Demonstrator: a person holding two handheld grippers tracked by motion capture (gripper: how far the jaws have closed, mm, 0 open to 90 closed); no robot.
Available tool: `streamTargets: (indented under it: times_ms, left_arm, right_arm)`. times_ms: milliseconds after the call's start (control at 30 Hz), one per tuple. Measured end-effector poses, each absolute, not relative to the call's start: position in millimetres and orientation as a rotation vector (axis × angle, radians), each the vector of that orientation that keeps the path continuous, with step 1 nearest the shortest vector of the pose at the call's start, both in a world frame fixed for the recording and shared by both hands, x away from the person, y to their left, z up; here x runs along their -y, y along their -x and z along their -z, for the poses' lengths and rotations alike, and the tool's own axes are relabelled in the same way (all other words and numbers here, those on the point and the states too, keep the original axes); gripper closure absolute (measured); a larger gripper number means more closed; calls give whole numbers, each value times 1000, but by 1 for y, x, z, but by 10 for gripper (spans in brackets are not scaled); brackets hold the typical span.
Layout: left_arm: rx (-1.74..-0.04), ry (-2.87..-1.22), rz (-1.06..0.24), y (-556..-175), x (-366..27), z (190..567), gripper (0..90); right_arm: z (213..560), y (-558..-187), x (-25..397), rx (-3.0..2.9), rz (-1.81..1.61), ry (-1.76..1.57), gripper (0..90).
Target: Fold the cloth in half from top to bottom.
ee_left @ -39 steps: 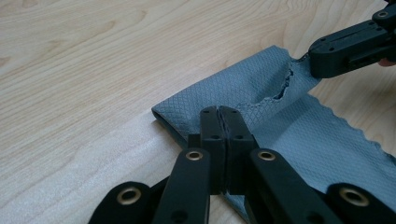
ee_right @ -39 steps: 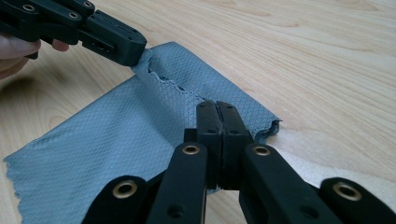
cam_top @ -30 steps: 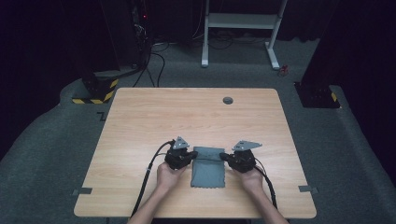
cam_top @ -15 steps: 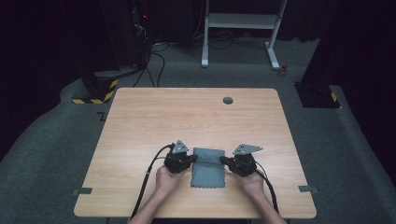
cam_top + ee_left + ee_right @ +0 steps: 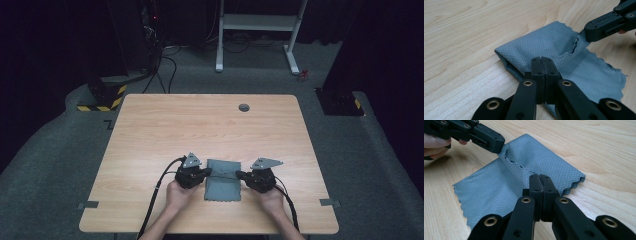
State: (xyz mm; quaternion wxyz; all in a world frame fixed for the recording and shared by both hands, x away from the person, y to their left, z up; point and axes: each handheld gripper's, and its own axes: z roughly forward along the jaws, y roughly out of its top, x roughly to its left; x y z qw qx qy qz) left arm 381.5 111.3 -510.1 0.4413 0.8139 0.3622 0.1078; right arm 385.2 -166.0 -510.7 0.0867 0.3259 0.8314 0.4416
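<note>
Grey cloth (image 5: 223, 180) lies on the bench (image 5: 165, 130) near my edge, betw. my hands, far half folded over. Left tongs (image 5: 541, 62) and right tongs (image 5: 540, 180) each clenched on the folded layer's edge, opp. sides. Thin, limp, light, textured so prob. not slippery; best held at edge/corners, w/ even tension.

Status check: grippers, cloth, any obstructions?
Left gripper and right gripper both shut on grey cloth edge. Cloth folded, flat on table. No obstructions nearby.

Blue-grey cloth (image 5: 554, 47) with a fine diamond weave, on a pale wood-grain table (image 5: 200, 130); both tools are black.
</note>
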Motion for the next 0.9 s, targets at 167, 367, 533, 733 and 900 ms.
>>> streamTargets:
  times_ms: [167,367,533,733,900]
  left_arm:
    - [-900,-2022,-267,-379,-112,512,891]
    - [-902,-2005,-258,-375,-113,512,891]
    - [-897,-2000,-249,-373,-114,511,891]
    - [-882,-2004,-255,-368,-113,511,891]
    - [-883,-2005,-243,-363,-114,513,891]
  right_arm:
    - [511,-382,166,-2482,-1322,-969,895]
    - [508,-378,166,-2486,-1327,-949,895]
    - [508,-375,168,-2487,-1339,-943,895]
    - [511,-373,170,-2490,-1346,-954,895]
    - [512,-368,170,-2500,-1344,-946,895]
